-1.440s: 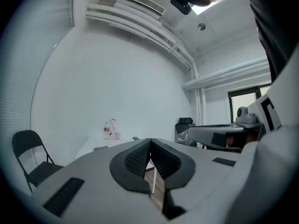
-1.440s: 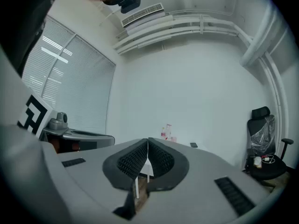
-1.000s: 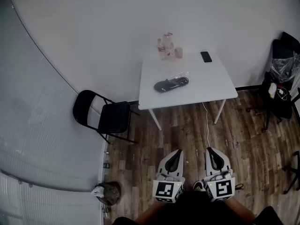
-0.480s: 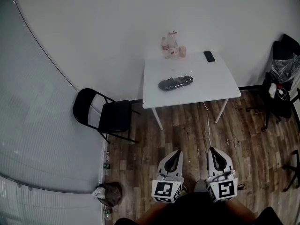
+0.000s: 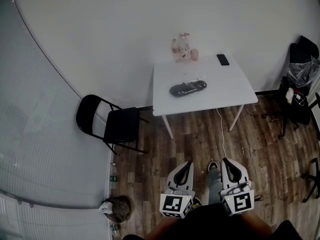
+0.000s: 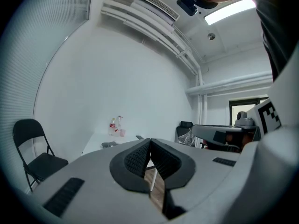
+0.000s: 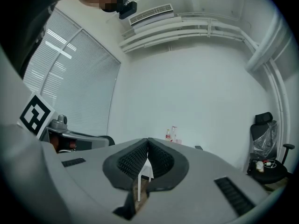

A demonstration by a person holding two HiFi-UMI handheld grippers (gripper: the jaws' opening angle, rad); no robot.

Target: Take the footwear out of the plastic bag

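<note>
A dark shoe in a clear plastic bag (image 5: 188, 88) lies on the white table (image 5: 235, 91) across the room; it shows small in the left gripper view as the bagged shoe (image 6: 110, 144). My left gripper (image 5: 185, 165) and right gripper (image 5: 227, 163) are held low in front of the person's body, over the wooden floor, far from the table. Both are shut with nothing between the jaws. In the gripper views the left gripper (image 6: 150, 141) and right gripper (image 7: 148, 141) point toward the table.
Bottles and a pink cup (image 5: 183, 49) stand at the table's back edge, a phone (image 5: 223, 59) beside them. A black folding chair (image 5: 115, 124) stands left of the table, an office chair with a bag (image 5: 300, 84) at right. A cable (image 5: 221, 129) hangs from the table. A grey bundle (image 5: 114, 207) lies on the floor.
The view has shifted slightly toward the table. A foot now shows between the two grippers. Both grippers stay shut and low.
</note>
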